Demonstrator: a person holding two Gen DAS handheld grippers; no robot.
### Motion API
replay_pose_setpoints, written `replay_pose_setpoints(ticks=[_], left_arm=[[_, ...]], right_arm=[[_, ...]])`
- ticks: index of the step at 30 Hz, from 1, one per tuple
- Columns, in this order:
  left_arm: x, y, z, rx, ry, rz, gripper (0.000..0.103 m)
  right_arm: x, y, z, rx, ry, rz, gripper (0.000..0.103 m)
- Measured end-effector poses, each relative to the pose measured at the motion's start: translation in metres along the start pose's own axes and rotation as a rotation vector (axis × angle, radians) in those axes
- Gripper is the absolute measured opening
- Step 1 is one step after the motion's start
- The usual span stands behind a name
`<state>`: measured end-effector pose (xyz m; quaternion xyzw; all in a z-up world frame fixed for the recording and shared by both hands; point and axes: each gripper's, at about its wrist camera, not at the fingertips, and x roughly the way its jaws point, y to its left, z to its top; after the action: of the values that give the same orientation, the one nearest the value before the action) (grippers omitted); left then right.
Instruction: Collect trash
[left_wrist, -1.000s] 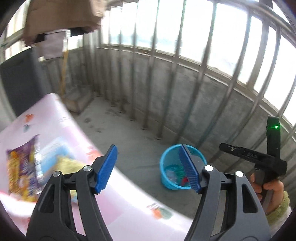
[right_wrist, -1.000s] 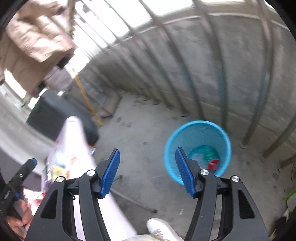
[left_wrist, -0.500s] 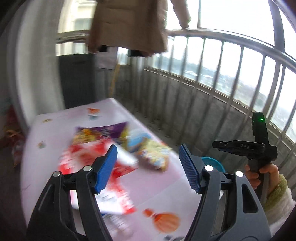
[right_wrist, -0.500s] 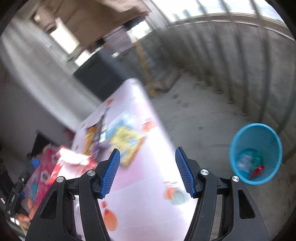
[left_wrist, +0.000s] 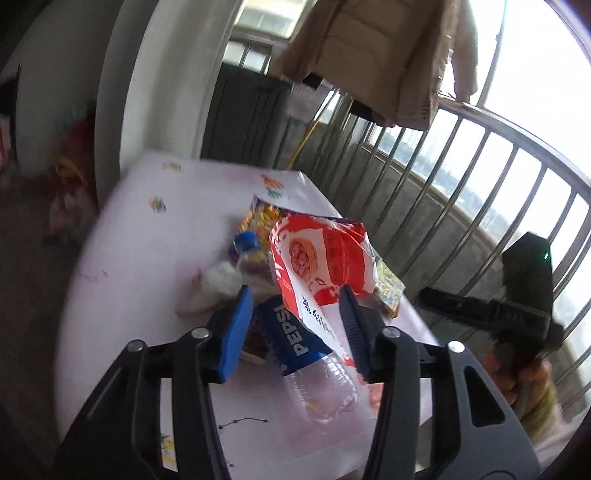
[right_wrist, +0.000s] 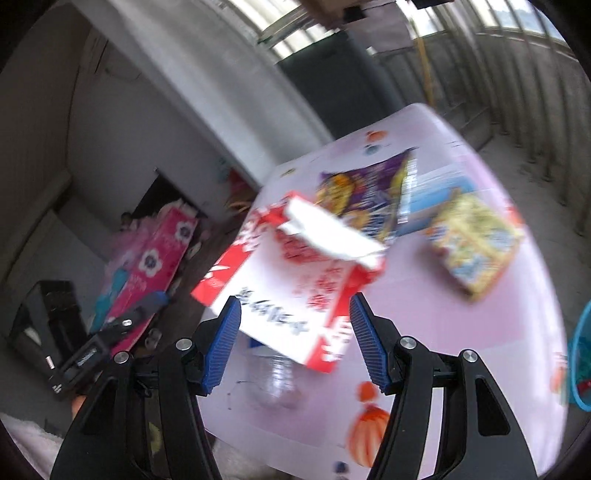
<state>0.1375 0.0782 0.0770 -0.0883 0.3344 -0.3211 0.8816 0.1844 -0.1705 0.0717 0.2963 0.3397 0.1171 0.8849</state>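
**Both claws over the litter, nothing gripped yet**

The left claw (left_wrist: 293, 325) is seen poised above the pink tabletop (left_wrist: 147, 236), its jaws having just been closing, with the plastic bottle (left_wrist: 310, 354) and the lower edge of the red snack bag (left_wrist: 325, 258) lying between them. No pad is pressed on either thing, so the claw is counted as released. The right claw (right_wrist: 293, 338) is also released, its jaws having narrowed a little, and the same red snack bag (right_wrist: 295, 288) is framed in the gap without contact.

Where the trash lies: in the left wrist view the red bag is propped up at about 12 o'clock from the claw, the bottle under it toward 6 o'clock, its blue cap (left_wrist: 246, 240) pointing to 11 o'clock. A white crumpled wad (left_wrist: 218, 284) sits at 10 o'clock. In the right wrist view a purple wrapper (right_wrist: 365, 192) is found at 1 o'clock and a yellow packet (right_wrist: 476, 247) at 2 o'clock, apart from the red bag. The blue bin (right_wrist: 580, 354) is glimpsed at the 3 o'clock edge, off the tabletop.

Handling is judged as follows. The red bag looks empty, light and crinkly; it will likely fold and slide, so a raised, creased edge is best pinched rather than the flat face. The bottle looks empty and thin-walled: light, smooth, likely to dent and roll. It is best taken across the labelled middle, where the wrap offers some friction, not at the clear ribbed base.
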Motion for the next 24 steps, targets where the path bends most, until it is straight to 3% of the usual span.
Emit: replay_pose_setpoints(ticks=[3,11,17,24], left_arm=[[0.016,0.012,0.003,-0.056,0.024,-0.041,0.038],[0.050,0.011,-0.002,-0.100,0.090,-0.132,0.007],[0.047,-0.015,-0.011,-0.016,0.104,-0.169,0.003],[0.037,-0.045,-0.029,0.072,0.132,-0.218,0.001]], right_arm=[[0.015,0.009,0.001,0.006,0.021,0.013,0.053],[0.027,0.024,0.013,0.007,0.046,0.046,0.052],[0.032,0.031,0.025,0.008,0.064,0.051,0.052],[0.038,0.034,0.025,-0.001,0.084,-0.054,0.052]])
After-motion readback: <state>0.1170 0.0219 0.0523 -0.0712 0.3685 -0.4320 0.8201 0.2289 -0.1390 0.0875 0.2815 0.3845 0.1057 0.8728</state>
